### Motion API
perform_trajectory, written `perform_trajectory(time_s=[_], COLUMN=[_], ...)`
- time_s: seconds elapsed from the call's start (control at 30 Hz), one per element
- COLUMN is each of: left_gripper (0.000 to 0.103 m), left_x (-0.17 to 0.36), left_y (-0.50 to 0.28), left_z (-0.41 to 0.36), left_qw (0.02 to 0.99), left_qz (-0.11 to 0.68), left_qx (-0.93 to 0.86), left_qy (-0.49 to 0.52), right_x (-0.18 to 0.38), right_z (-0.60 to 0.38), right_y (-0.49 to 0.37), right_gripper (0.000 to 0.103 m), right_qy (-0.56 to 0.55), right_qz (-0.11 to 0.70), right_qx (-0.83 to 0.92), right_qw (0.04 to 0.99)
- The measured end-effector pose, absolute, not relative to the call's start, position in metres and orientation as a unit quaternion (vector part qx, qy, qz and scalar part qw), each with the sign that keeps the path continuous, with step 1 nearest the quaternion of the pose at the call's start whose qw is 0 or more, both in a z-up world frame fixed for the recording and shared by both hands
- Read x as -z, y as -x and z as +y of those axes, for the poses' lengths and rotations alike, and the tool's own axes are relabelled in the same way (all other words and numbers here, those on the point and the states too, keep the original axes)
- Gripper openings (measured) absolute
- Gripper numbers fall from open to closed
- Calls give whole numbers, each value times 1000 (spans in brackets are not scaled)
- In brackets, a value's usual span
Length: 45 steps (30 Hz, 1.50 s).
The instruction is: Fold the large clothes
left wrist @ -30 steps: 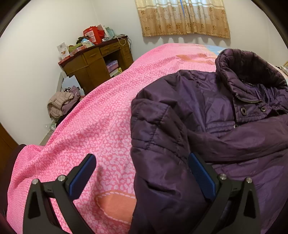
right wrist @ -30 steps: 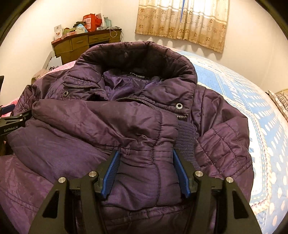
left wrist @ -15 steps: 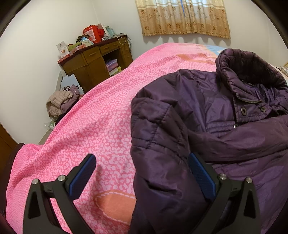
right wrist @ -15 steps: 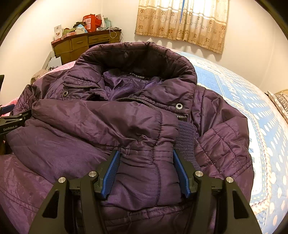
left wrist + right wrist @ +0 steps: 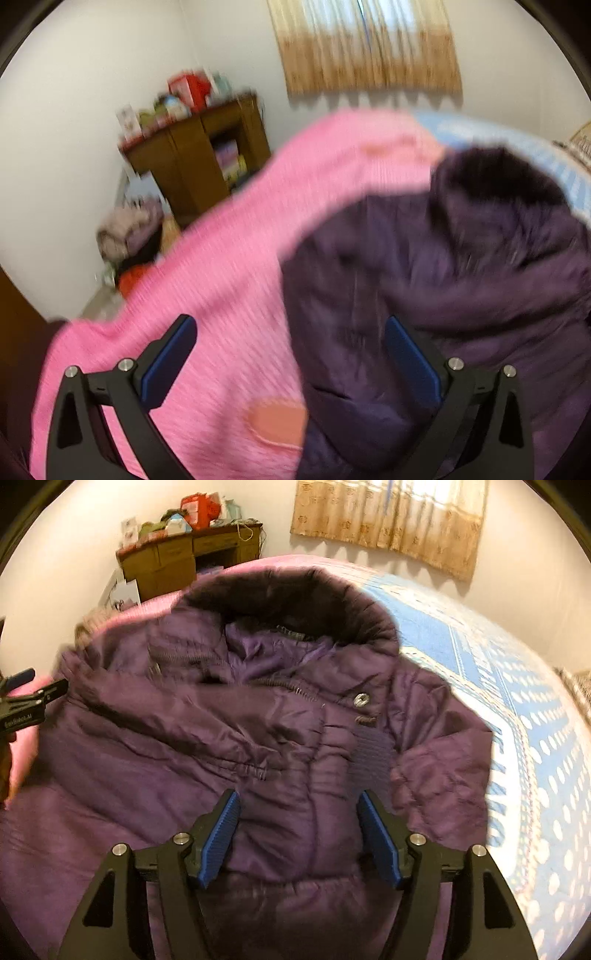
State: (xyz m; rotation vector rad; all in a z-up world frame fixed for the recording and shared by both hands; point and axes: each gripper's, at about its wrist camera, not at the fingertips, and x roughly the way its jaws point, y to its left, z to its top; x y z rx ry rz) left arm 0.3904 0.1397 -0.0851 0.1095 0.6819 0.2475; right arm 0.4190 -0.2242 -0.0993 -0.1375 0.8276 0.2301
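The right gripper (image 5: 299, 834)'s fingers, just widened, straddle a fold of the purple jacket (image 5: 258, 738) on the bed (image 5: 535, 760); the left gripper (image 5: 290, 356)'s fingers gape wide, ungripping.

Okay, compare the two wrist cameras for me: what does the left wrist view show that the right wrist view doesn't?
Only the left wrist view: a long stretch of the pink bedspread, a heap of clothes by the cabinet, and the left gripper from behind, jaws wide.

Only the right wrist view: the jacket's silver snap, the blue dotted bedspread spread wide, and the right gripper, whose jaws have just been opening around a jacket fold.

Both: the purple jacket, wooden cabinet and curtain.
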Motion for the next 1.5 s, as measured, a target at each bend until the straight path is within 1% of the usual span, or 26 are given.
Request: perform_trajectory(time_s=[0.07, 0.13, 0.23, 0.33, 0.43, 0.57, 0.67, 0.7, 0.73, 0.77, 0.8, 0.83, 0.87, 0.9, 1.0, 1.17, 1.3, 1.4, 1.5], left_gripper=[103, 103, 103, 103, 103, 103, 103, 99, 88, 77, 47, 17, 17, 15, 14, 13, 13, 13, 14], left_x=[59, 40, 31, 43, 63, 75, 86, 90, 93, 96, 98, 99, 97, 93, 77, 67, 82, 101, 121], left_y=[-392, -406, -441, -473, -508, -542, -568, -575, -580, -584, -586, -585, -581, -574, -547, -497, -466, -459, -454], left_z=[145, 145, 131, 106, 79, 56, 46, 44, 42, 40, 38, 37, 37, 37, 38, 45, 45, 44, 40], left_qw=[944, 948, 949, 946, 936, 928, 908, 904, 900, 895, 889, 880, 877, 883, 891, 899, 896, 889, 876], left_qz=[308, 299, 302, 316, 344, 356, 398, 405, 410, 416, 421, 433, 433, 417, 382, 333, 312, 300, 297], left_qx=[-113, -103, -77, -48, -11, 10, 60, 65, 71, 79, 94, 125, 135, 134, 151, 161, 152, 137, 133], left_qy=[-41, -36, -45, -59, -79, -112, -112, -118, -127, -142, -150, -151, -157, -169, -190, -235, -275, -317, -355], right_x=[74, 54, 46, 50, 56, 68, 80, 83, 87, 88, 88, 86, 84, 81, 68, 67, 82, 104, 121], right_z=[-236, -247, -257, -259, -258, -248, -247, -244, -242, -240, -239, -237, -236, -235, -238, -242, -232, -225, -224], right_y=[-426, -448, -489, -527, -558, -585, -603, -608, -610, -610, -609, -605, -600, -594, -573, -540, -517, -504, -503], right_gripper=[68, 68, 68, 68, 68, 68, 68, 57, 44, 20, 16, 15, 13, 13, 12, 12, 11, 11, 11], right_qy=[57, 48, 39, 59, 55, 70, 86, 89, 93, 99, 108, 111, 114, 118, 129, 146, 179, 217, 227], right_qz=[374, 361, 362, 374, 386, 395, 407, 412, 418, 418, 413, 410, 403, 395, 367, 353, 361, 374, 392], right_qx=[-112, -101, -94, -77, -88, -85, -87, -91, -95, -95, -93, -96, -103, -107, -114, -126, -133, -128, -121], right_qw=[919, 926, 927, 923, 917, 912, 905, 902, 899, 898, 900, 900, 902, 905, 914, 916, 905, 893, 883])
